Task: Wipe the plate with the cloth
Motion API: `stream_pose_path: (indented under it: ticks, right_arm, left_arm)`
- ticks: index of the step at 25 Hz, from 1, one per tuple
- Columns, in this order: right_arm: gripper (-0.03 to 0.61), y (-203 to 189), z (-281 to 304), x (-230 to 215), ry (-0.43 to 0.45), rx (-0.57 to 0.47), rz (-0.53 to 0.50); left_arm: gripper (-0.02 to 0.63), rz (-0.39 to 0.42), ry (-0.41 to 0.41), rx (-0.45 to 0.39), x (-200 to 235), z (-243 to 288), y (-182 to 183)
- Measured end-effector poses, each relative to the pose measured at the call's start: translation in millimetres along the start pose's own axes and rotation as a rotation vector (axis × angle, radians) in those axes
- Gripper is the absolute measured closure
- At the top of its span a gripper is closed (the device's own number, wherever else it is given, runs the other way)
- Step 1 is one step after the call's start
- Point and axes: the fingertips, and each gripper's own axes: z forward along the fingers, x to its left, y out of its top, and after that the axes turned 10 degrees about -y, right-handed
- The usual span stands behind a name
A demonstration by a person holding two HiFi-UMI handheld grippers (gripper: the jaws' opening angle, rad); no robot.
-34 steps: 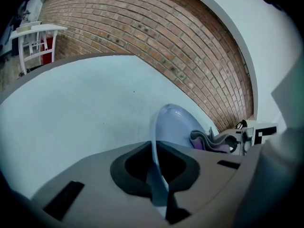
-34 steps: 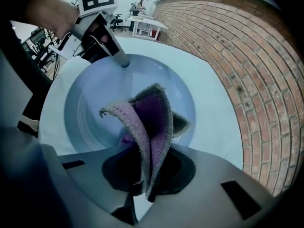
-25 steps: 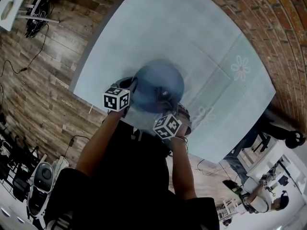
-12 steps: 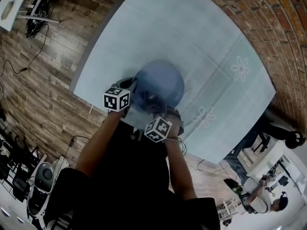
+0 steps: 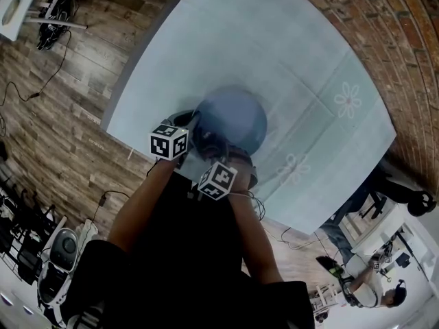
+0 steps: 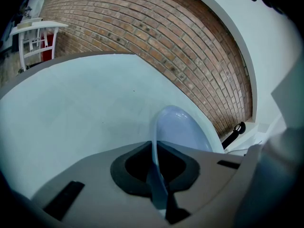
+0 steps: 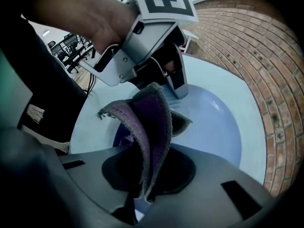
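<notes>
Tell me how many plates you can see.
1. The blue plate is by the table's near edge, its rim pinched in the left gripper, with the right gripper holding the cloth over it. No other plate shows.

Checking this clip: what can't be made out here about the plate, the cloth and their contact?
- Right gripper view: the cloth, pinched in the right hand-held gripper, hangs over the plate; whether it touches is unclear.
- Left gripper view: the left hand-held gripper holds the plate's rim edge-on; smudges unreadable.
- Head view: plate blurred; marker cubes hide both jaws.
</notes>
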Motion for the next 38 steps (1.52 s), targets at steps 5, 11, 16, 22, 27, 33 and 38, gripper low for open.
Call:
stream_pose_path:
  ticks: [5, 11, 16, 22, 27, 33, 38]
  right_arm:
    - [0.517, 8, 6, -8, 0.004, -0.006, 0.005]
    - [0.517, 18, 10, -18, -0.002, -0.013, 0.041]
    - [0.517, 20, 12, -32, 0.008, -0.015, 0.060]
    - [0.517, 23, 21, -59, -0.018, -0.015, 0.068]
    - [0.515, 26, 26, -73, -0.025, -0.023, 0.076]
    - [0.515, 25, 28, -93, -0.057, -0.033, 0.099]
    - [0.515, 22, 34, -115, -0.094, -0.035, 0.131]
  left_arm:
    - [0.569, 0.000, -0.001, 0.001, 0, 2, -1]
    - [0.569, -0.003, -0.006, 0.002, 0, 2, -1]
    - [0.571, -0.008, -0.010, 0.003, -2, 2, 1]
    - [0.571, -0.010, -0.014, 0.006, -2, 5, 0]
    - [0.571, -0.013, -0.016, 0.005, 0, 4, 0]
    - [0.571, -0.016, -0.021, 0.006, -2, 3, 0]
    - [0.571, -0.014, -0.019, 0.007, 0, 3, 0]
